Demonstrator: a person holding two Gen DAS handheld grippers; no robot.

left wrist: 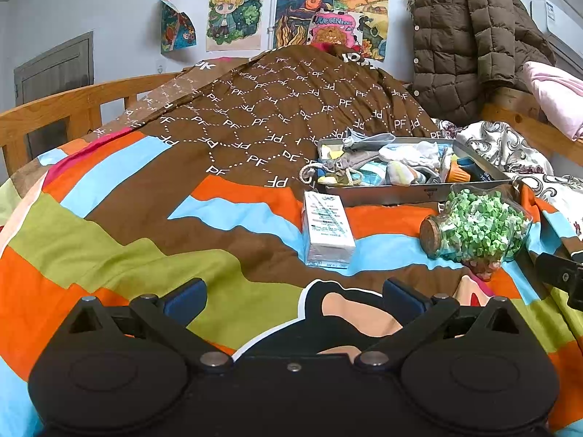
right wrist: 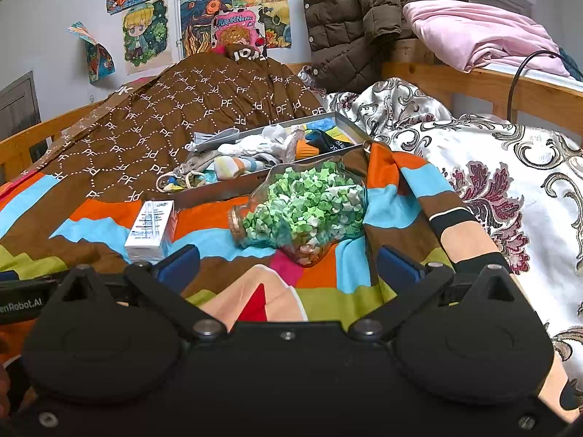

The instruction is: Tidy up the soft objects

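Note:
A shallow grey tray (left wrist: pixel 393 196) (right wrist: pixel 218 191) lies on the colourful bedspread and holds several soft things: rolled socks (left wrist: pixel 400 173) (right wrist: pixel 233 165), a drawstring pouch (left wrist: pixel 339 171) (right wrist: pixel 186 174) and a face mask (left wrist: pixel 364 140) (right wrist: pixel 215 138). In front of it lie a white tissue pack (left wrist: pixel 328 229) (right wrist: pixel 153 231) and a corked glass bottle of green paper stars (left wrist: pixel 477 229) (right wrist: pixel 302 211) on its side. My left gripper (left wrist: pixel 293 300) is open and empty, low over the bedspread short of the tissue pack. My right gripper (right wrist: pixel 288 267) is open and empty, just short of the bottle.
A brown patterned quilt (left wrist: pixel 273 109) is heaped behind the tray. A floral satin cover (right wrist: pixel 492 167) lies to the right. A brown puffer jacket (left wrist: pixel 470 40) and pink bedding (right wrist: pixel 481 32) sit on the wooden bed frame (left wrist: pixel 54 109). Drawings hang on the wall.

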